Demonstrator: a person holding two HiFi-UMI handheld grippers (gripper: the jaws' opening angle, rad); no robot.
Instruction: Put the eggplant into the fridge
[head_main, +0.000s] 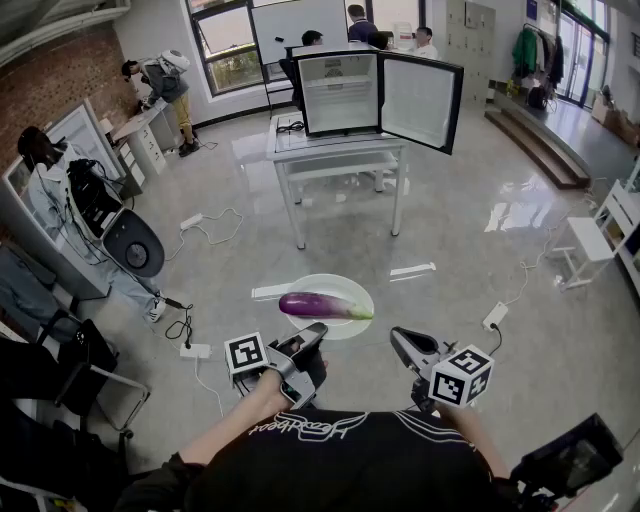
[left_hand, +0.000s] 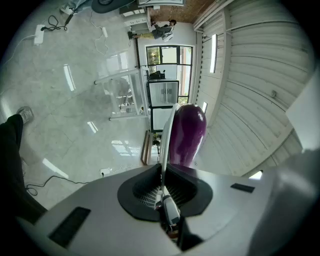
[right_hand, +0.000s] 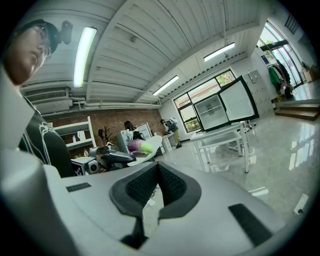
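Eggplant (head_main: 320, 305) on plate (head_main: 335, 283), left gripper (head_main: 316, 330) clamping the rim.
Head view: open floor (head_main: 480, 200) up to the fridge (head_main: 340, 92), door wide; eggplant lies crosswise just beyond the left jaws, stem toward the right gripper (head_main: 400, 340). Left gripper view: jaws pinch the plate's rim. Right gripper view: jaws closed, empty.

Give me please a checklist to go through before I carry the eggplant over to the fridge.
1. Grip of the left gripper on the plate: ok, jaws shut on its rim.
2. Place of the eggplant: ok, it lies across the plate.
3. The door of the fridge: ok, swung wide open.
4. Room inside the fridge: ok, it looks bare.
5. The right gripper free: ok, jaws together, nothing between them.
6. The floor on the way: cannot tell; a power strip lies to the right.
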